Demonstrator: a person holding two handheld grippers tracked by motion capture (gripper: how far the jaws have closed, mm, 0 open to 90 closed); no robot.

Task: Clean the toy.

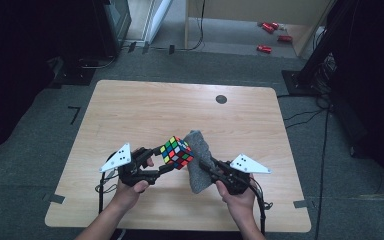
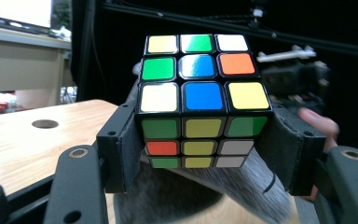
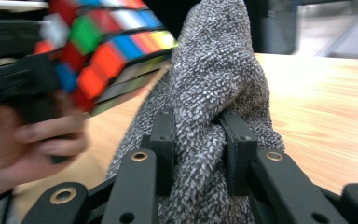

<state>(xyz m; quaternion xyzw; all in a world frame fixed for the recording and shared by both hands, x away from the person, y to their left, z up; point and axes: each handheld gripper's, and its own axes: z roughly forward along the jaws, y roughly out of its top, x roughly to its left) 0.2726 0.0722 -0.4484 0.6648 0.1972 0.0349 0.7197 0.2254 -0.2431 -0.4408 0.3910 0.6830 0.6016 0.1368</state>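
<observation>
My left gripper (image 1: 166, 161) is shut on a scrambled colour cube (image 1: 176, 152) and holds it above the wooden table (image 1: 130, 110). In the left gripper view the cube (image 2: 200, 100) sits squarely between the two black pads (image 2: 123, 149). My right gripper (image 1: 206, 167) is shut on a grey knitted cloth (image 1: 198, 160), bunched upright just right of the cube. In the right gripper view the cloth (image 3: 209, 93) rises between the pads (image 3: 164, 140) and touches the cube (image 3: 107, 46) at the upper left. The cloth (image 2: 242, 186) hangs under the cube in the left gripper view.
A small round dark hole (image 1: 221, 99) is set in the table's far side. Red items (image 1: 270, 35) lie on the floor beyond the table, by a wooden panel. Dark stands and cables (image 1: 310, 75) crowd the right side of the floor.
</observation>
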